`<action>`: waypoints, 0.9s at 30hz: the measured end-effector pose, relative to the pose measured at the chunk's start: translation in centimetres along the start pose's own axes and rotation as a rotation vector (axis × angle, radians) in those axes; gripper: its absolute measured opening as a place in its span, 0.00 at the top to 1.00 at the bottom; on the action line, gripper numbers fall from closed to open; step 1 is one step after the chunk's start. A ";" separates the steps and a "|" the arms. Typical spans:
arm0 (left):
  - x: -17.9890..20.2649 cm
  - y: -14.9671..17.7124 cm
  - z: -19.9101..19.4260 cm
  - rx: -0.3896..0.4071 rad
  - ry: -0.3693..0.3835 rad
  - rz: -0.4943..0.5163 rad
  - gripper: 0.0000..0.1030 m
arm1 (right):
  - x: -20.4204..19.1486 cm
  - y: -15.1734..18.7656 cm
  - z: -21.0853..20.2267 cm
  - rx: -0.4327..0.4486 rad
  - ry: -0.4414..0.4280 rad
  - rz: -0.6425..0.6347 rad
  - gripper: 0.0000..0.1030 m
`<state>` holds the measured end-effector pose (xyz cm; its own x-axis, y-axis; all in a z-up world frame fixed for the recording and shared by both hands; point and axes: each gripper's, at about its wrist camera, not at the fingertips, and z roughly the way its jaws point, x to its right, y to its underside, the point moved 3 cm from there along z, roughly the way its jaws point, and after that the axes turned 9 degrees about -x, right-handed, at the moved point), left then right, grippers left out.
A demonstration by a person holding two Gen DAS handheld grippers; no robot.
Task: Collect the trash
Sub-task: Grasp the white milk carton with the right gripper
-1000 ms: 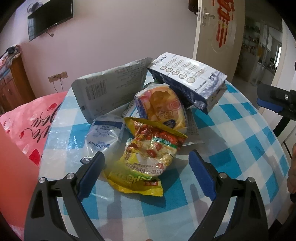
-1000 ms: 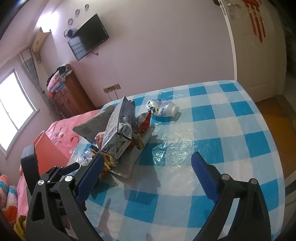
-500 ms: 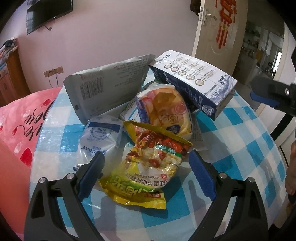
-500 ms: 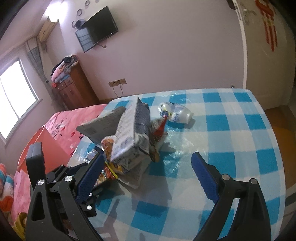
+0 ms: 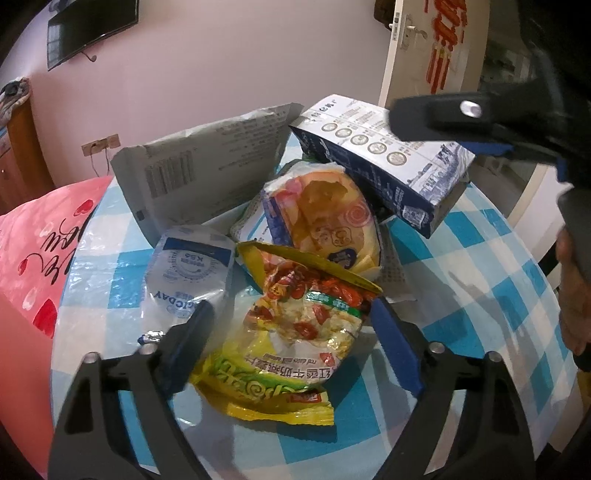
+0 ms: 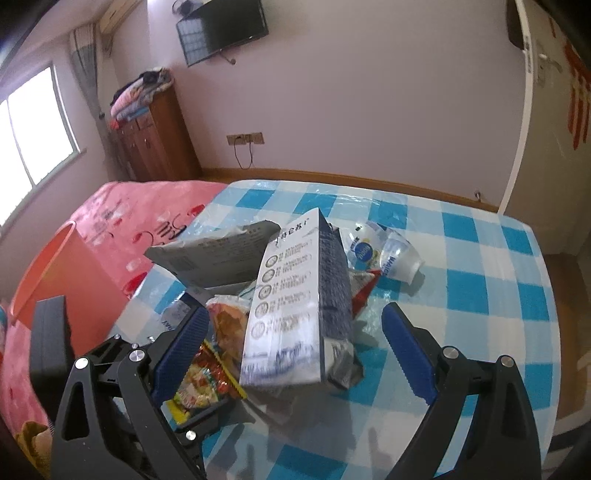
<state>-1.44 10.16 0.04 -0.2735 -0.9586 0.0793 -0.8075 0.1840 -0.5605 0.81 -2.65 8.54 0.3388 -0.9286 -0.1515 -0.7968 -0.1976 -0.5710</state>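
A pile of trash lies on the blue-checked table [image 5: 480, 280]. My left gripper [image 5: 291, 343] is open, its jaws either side of a yellow snack bag [image 5: 291, 332]. Beside the bag lie a crushed clear bottle [image 5: 188, 273], an orange food wrapper [image 5: 325, 218], a grey mailer bag [image 5: 207, 173] and a blue-white carton [image 5: 384, 155]. My right gripper [image 6: 291, 354] is open, its jaws straddling the carton [image 6: 295, 314] from the front. A crushed plastic cup [image 6: 388, 254] lies behind the pile.
An orange bin [image 6: 62, 280] stands left of the table beside a pink bed [image 6: 140, 214]. A wooden cabinet [image 6: 155, 136] and wall TV [image 6: 221, 29] are at the back. A white door [image 5: 424, 55] is on the right.
Both grippers have moved in toward the pile. The left now brackets the yellow snack bag; the right has swung left and closer, around the carton. Both stay open.
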 end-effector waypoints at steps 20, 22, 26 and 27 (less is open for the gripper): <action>-0.4 0.9 0.2 -0.012 0.017 -0.071 0.33 | -0.8 -0.1 2.3 0.001 0.249 -0.195 0.09; -0.3 0.8 0.2 -0.014 0.021 -0.079 0.35 | -0.7 0.1 2.3 -0.001 0.252 -0.197 0.09; -0.5 0.9 0.0 -0.015 0.017 -0.092 0.40 | -0.2 0.6 2.4 0.002 0.251 -0.182 0.09; -0.6 0.9 0.0 -0.014 0.019 -0.096 0.40 | 0.0 0.7 2.4 0.002 0.246 -0.176 0.16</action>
<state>-1.98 10.90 -0.49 -0.2045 -0.9676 0.1482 -0.8378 0.0948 -0.5376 1.42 -2.03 6.19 0.3401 -0.9283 0.1501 -0.7356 -0.3621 -0.5725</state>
